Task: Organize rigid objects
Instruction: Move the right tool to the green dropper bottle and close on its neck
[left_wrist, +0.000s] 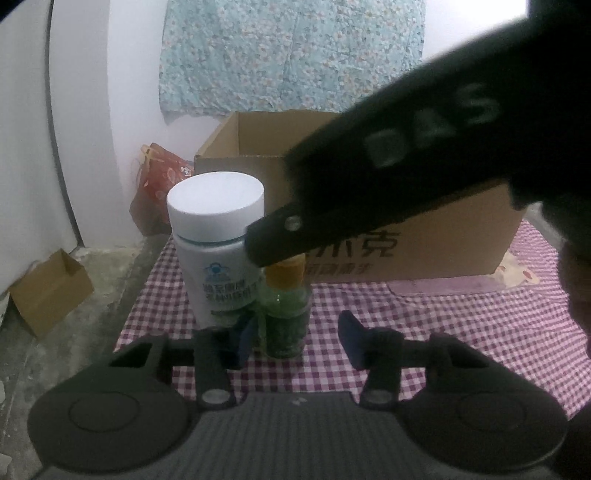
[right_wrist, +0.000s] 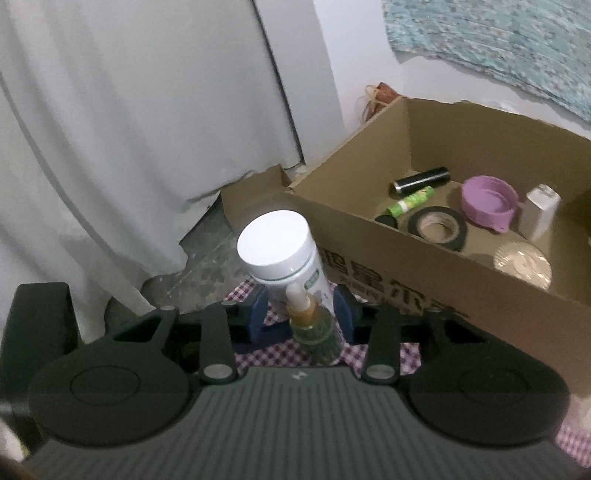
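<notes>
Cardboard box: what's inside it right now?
The right wrist view into the cardboard box shows a black cylinder, green tube, black tape roll, purple lid, white container and a round disc. The near wall hides the front floor.

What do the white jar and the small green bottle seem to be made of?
Jar: probably plastic, opaque white, smooth cap with a slight sheen. Small bottle: clear glass or plastic, cannot tell which; green contents show through it, amber collar on top.

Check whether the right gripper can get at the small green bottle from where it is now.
Probably yes. The right gripper is open, with the small green bottle standing between its blue fingers. The white-capped jar stands close behind the bottle and could get bumped, while the left gripper is open around it too.
</notes>
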